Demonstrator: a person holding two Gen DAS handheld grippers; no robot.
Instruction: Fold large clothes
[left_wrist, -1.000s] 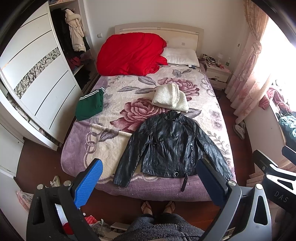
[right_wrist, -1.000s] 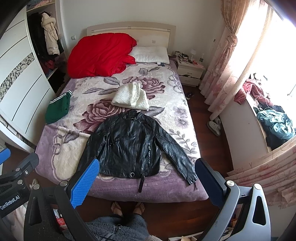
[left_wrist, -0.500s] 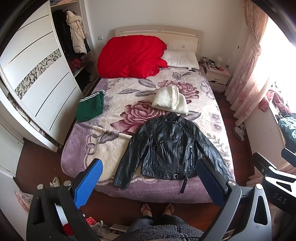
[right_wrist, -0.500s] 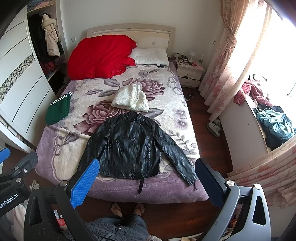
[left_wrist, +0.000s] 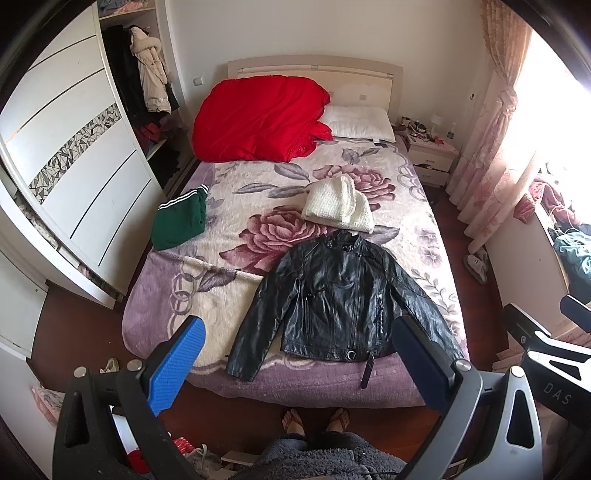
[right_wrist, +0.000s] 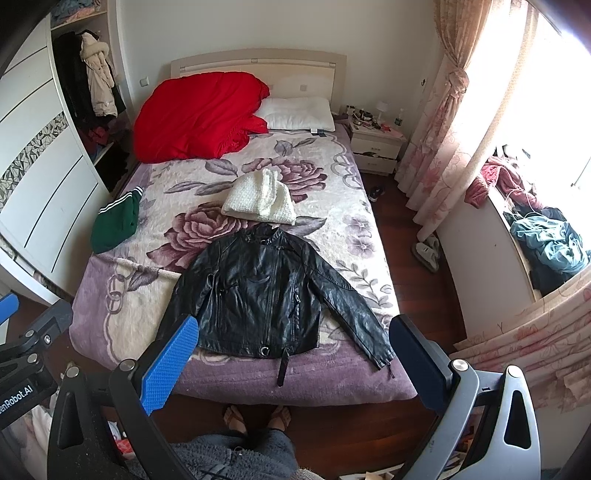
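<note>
A black leather jacket (left_wrist: 340, 299) (right_wrist: 262, 291) lies flat, front up, sleeves spread, at the foot of the bed (left_wrist: 221, 295) (right_wrist: 125, 291). Its collar points toward the headboard and a strap hangs over the bed's near edge. My left gripper (left_wrist: 295, 343) hovers high above the floor in front of the bed, open, with nothing between its fingers. My right gripper (right_wrist: 291, 339) is held beside it, also open and empty. Each gripper's frame shows at the side of the other's view. Neither touches the jacket.
A folded white knit (left_wrist: 338, 205) lies just beyond the collar, a folded green garment (left_wrist: 179, 221) at the bed's left edge, a red duvet (left_wrist: 258, 118) and pillow (left_wrist: 358, 122) at the head. A wardrobe (left_wrist: 74, 158) stands left, a nightstand (right_wrist: 375, 144) and curtains right. The person's feet (left_wrist: 314, 421) are below.
Both views have shifted slightly, with the bed sliding a little lower in the frames. The jacket and other clothes have not moved, and both grippers stay open.
</note>
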